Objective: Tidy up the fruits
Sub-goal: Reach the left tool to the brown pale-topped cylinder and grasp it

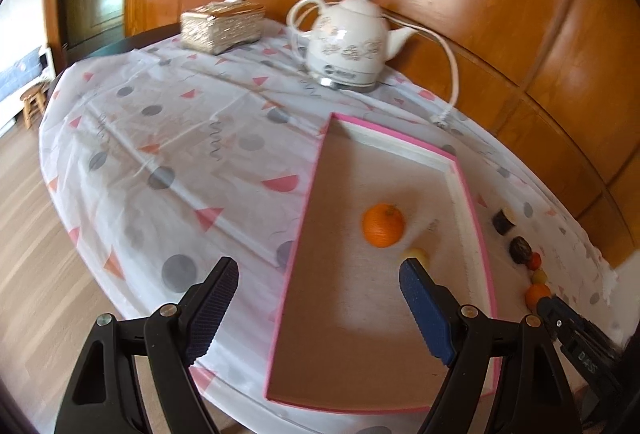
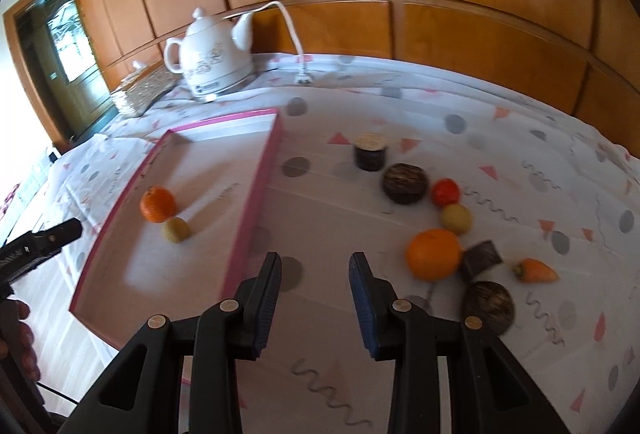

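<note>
Judging by how things lie, the sorting is barely begun — two fruits in, most still out. On the table (image 1: 168, 138) the pink-rimmed tray (image 2: 266, 170) holds a small orange (image 2: 157, 204) and a yellow fruit (image 2: 177, 230), the two touching or nearly so near the tray's middle. To the right of the tray, on the cloth, wait a large orange (image 2: 434, 254), a pale yellow fruit (image 2: 456, 219), a red fruit (image 2: 445, 192) and a small carrot-like piece (image 2: 536, 271). Mixed among them are dark things — two brown balls (image 2: 404, 183), a dark cup-like piece (image 2: 370, 151) and a dark block (image 2: 482, 257) — and I cannot tell whether these count as fruit.

The left gripper (image 1: 318, 308) hovers over the tray's near end, jaws spread wide, holding nothing. The right gripper (image 2: 316, 298) is also parted and empty, over bare cloth between the tray and the large orange, which looks the likeliest next pick.
</note>
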`<state>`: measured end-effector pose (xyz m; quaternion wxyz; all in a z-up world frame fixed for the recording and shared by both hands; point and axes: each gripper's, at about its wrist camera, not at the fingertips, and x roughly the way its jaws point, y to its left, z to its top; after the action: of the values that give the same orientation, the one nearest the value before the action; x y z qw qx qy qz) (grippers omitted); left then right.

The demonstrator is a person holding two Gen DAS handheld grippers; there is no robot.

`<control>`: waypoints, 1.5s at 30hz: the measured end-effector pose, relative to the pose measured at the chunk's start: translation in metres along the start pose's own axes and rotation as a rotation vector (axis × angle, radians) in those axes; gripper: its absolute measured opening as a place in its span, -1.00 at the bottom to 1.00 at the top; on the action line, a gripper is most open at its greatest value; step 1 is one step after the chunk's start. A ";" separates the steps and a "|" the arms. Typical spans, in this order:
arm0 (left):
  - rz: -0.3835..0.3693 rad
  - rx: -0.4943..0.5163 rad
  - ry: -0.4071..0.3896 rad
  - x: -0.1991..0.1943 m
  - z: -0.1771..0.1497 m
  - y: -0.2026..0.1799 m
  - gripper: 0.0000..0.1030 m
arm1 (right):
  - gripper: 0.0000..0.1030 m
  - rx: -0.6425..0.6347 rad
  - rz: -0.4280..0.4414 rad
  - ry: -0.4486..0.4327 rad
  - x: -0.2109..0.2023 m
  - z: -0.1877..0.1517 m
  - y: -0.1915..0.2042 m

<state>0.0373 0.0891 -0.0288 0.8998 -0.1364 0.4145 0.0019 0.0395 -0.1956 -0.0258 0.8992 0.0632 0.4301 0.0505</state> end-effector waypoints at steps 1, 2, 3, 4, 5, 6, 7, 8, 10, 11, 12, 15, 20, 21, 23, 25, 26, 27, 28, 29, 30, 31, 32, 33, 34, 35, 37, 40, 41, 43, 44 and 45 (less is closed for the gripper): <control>-0.012 0.013 0.002 0.000 0.000 -0.004 0.61 | -0.31 0.009 -0.007 -0.003 -0.002 -0.001 -0.004; -0.027 0.029 0.005 -0.001 0.000 -0.010 0.61 | -0.31 0.020 -0.015 -0.005 -0.003 -0.002 -0.010; -0.036 0.042 0.007 -0.001 -0.001 -0.014 0.61 | -0.31 0.027 -0.022 -0.006 -0.004 -0.003 -0.013; -0.043 0.056 0.008 -0.001 -0.001 -0.019 0.61 | -0.31 0.037 -0.033 -0.008 -0.005 -0.005 -0.018; -0.048 0.065 0.010 -0.001 -0.002 -0.022 0.61 | -0.31 0.045 -0.041 -0.009 -0.006 -0.006 -0.022; -0.056 0.077 0.012 -0.001 -0.002 -0.027 0.61 | -0.31 0.055 -0.048 -0.009 -0.007 -0.008 -0.027; -0.061 0.088 0.014 -0.001 -0.002 -0.031 0.61 | -0.31 0.066 -0.055 -0.009 -0.009 -0.010 -0.032; -0.066 0.098 0.017 0.000 -0.002 -0.034 0.61 | -0.31 0.078 -0.064 -0.009 -0.010 -0.011 -0.038; -0.076 0.112 0.020 0.000 -0.002 -0.040 0.61 | -0.31 0.097 -0.079 -0.008 -0.012 -0.014 -0.047; -0.081 0.121 0.020 0.000 -0.002 -0.044 0.61 | -0.31 0.109 -0.088 -0.009 -0.013 -0.016 -0.052; -0.083 0.131 0.020 0.000 -0.002 -0.048 0.61 | -0.31 0.120 -0.097 -0.009 -0.014 -0.017 -0.057; -0.100 0.144 0.029 0.002 -0.002 -0.056 0.60 | -0.31 0.151 -0.120 -0.009 -0.017 -0.021 -0.070; -0.116 0.169 0.046 0.006 -0.002 -0.069 0.60 | -0.31 0.196 -0.157 -0.010 -0.022 -0.028 -0.092; -0.119 0.180 0.049 0.007 -0.002 -0.073 0.60 | -0.31 0.203 -0.163 -0.009 -0.023 -0.030 -0.096; -0.122 0.202 0.049 0.008 -0.003 -0.080 0.59 | -0.31 0.221 -0.177 -0.007 -0.024 -0.034 -0.105; -0.132 0.218 0.055 0.010 -0.003 -0.086 0.59 | -0.31 0.239 -0.188 -0.003 -0.025 -0.037 -0.113; -0.137 0.226 0.058 0.011 -0.003 -0.090 0.59 | -0.31 0.249 -0.196 0.000 -0.026 -0.039 -0.118; -0.143 0.236 0.061 0.012 -0.002 -0.094 0.58 | -0.31 0.254 -0.200 0.001 -0.026 -0.040 -0.121; -0.150 0.247 0.063 0.013 -0.002 -0.099 0.58 | -0.31 0.260 -0.205 0.003 -0.026 -0.042 -0.124; -0.156 0.255 0.063 0.014 -0.001 -0.103 0.58 | -0.31 0.267 -0.213 0.006 -0.026 -0.044 -0.128; -0.161 0.264 0.063 0.015 -0.001 -0.108 0.58 | -0.31 0.273 -0.219 0.008 -0.027 -0.046 -0.132; -0.166 0.274 0.063 0.016 0.000 -0.112 0.58 | -0.31 0.285 -0.227 0.010 -0.028 -0.049 -0.137; -0.172 0.288 0.063 0.017 0.000 -0.118 0.57 | -0.31 0.292 -0.232 0.011 -0.029 -0.050 -0.140; -0.178 0.301 0.064 0.018 0.001 -0.123 0.55 | -0.31 0.300 -0.237 0.013 -0.029 -0.052 -0.144; -0.183 0.310 0.067 0.019 0.001 -0.127 0.52 | -0.31 0.308 -0.245 0.014 -0.030 -0.054 -0.149; -0.191 0.322 0.071 0.021 0.001 -0.132 0.50 | -0.31 0.318 -0.253 0.016 -0.031 -0.056 -0.154; -0.206 0.341 0.087 0.027 0.001 -0.142 0.42 | -0.31 0.340 -0.269 0.018 -0.033 -0.061 -0.164; -0.229 0.371 0.115 0.038 0.001 -0.159 0.28 | -0.31 0.373 -0.289 0.022 -0.035 -0.067 -0.177; -0.236 0.381 0.124 0.042 0.001 -0.164 0.26 | -0.31 0.386 -0.297 0.024 -0.036 -0.069 -0.183; -0.251 0.389 0.153 0.052 0.002 -0.174 0.16 | -0.31 0.405 -0.307 0.027 -0.036 -0.072 -0.190; -0.260 0.389 0.168 0.058 0.004 -0.179 0.13 | -0.31 0.413 -0.314 0.026 -0.037 -0.072 -0.194; -0.264 0.389 0.178 0.062 0.005 -0.184 0.09 | -0.31 0.419 -0.319 0.025 -0.037 -0.073 -0.196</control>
<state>0.1031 -0.0935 -0.0277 0.8615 -0.0131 0.4633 -0.2076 -0.0330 -0.3894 -0.0737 0.8577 0.1787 0.4468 -0.1811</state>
